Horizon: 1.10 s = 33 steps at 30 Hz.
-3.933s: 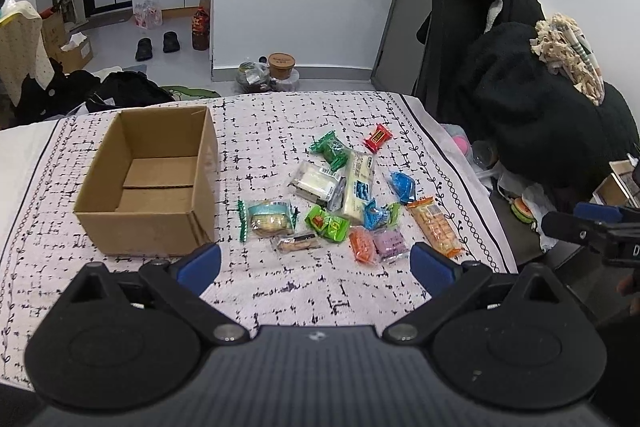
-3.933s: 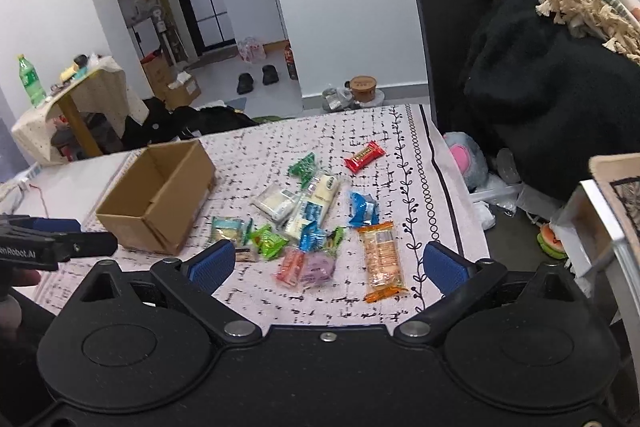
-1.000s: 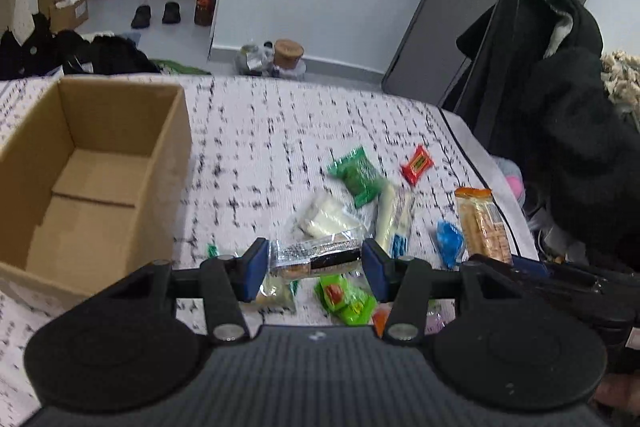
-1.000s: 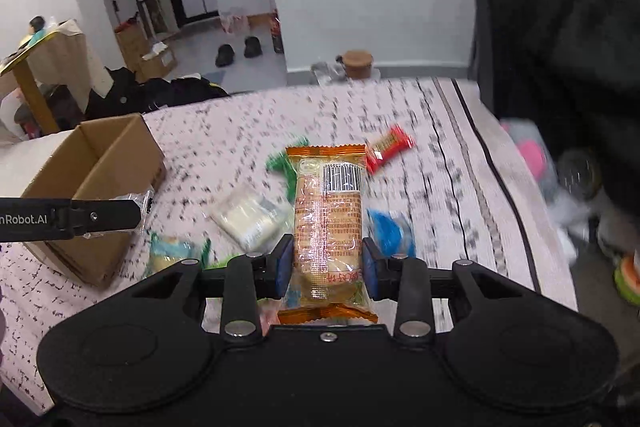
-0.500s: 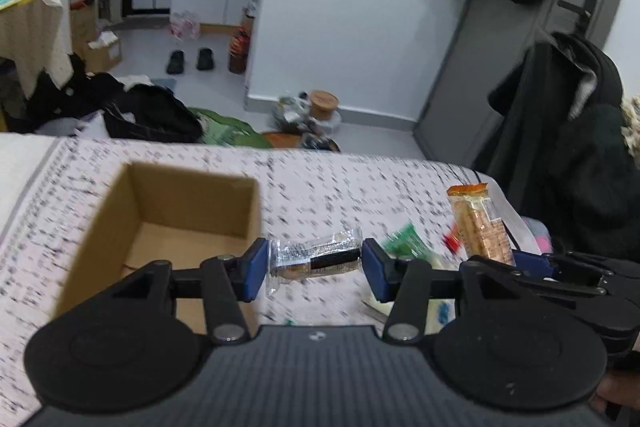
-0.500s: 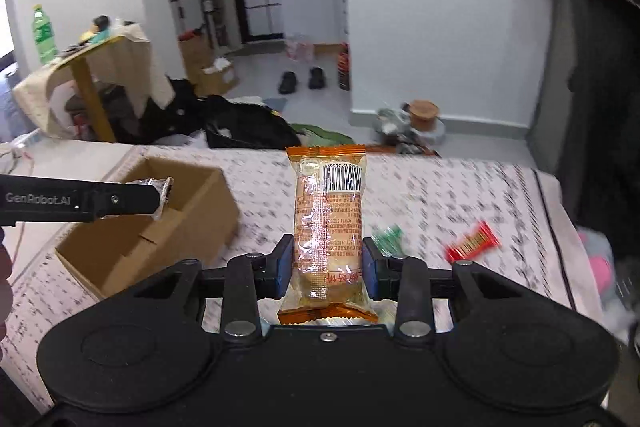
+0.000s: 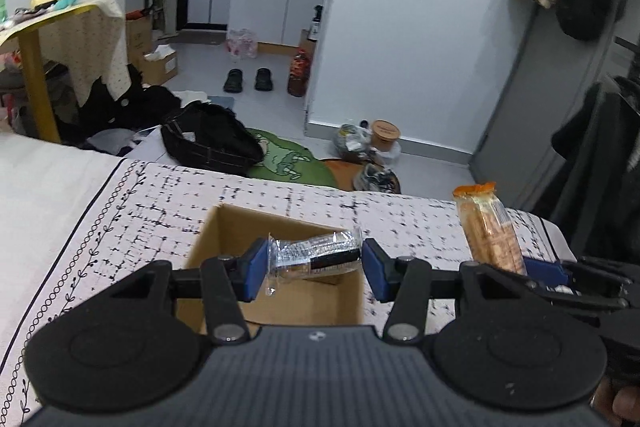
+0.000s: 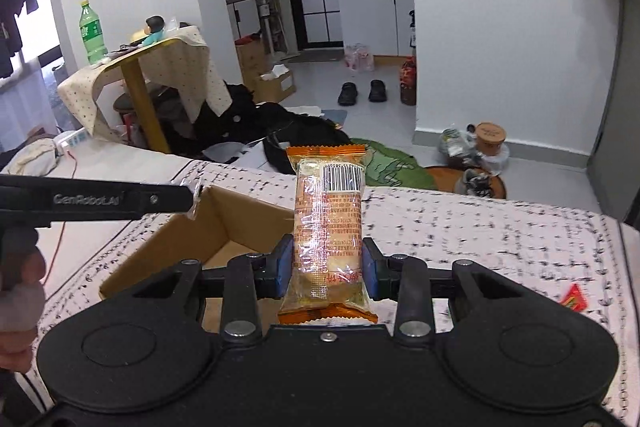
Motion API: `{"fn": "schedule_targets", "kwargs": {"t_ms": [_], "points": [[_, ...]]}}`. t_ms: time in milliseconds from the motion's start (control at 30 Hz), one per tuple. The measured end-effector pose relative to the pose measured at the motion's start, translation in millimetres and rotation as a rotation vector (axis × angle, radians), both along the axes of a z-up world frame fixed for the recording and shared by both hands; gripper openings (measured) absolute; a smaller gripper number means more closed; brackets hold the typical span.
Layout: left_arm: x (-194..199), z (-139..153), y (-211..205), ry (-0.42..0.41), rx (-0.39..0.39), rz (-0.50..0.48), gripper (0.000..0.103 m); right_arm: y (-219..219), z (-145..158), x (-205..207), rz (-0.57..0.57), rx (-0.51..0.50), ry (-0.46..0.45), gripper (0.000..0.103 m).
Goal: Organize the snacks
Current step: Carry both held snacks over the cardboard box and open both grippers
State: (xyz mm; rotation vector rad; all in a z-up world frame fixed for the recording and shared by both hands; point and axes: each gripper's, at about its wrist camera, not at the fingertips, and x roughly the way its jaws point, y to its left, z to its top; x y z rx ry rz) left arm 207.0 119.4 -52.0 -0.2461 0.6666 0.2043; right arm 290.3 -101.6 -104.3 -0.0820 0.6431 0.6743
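The cardboard box is plain brown, rectangular and open at the top, and it stands on a pale cloth with a black broken-line print. The left gripper holds a small clear crinkled wrapper with a dark bar inside; the wrapper lies crosswise between the blue pads, which press on both its ends, above the open box. The gripper points down at a slant toward 12 o'clock. In the right wrist view, the right gripper is closed narrow on an orange packet of glossy plastic, long and flat, with a barcode near its top. The packet stands upright and its top points to 12 o'clock. The box is at 10 o'clock from this packet. A small red wrapper lies on the cloth at 3 o'clock.
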Motion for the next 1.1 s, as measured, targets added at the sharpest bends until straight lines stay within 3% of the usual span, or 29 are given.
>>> {"fn": "schedule_targets", "kwargs": {"t_ms": [533, 933, 1100], "points": [[29, -21, 52, 0.069, -0.021, 0.084, 0.05, 71, -29, 19, 0.053, 0.025, 0.158, 0.034], [38, -39, 73, 0.1, -0.046, 0.115, 0.051, 78, -38, 27, 0.022, 0.034, 0.209, 0.034], [36, -39, 75, 0.099, -0.067, 0.118, 0.057, 80, -39, 26, 0.023, 0.041, 0.212, 0.035]]}}
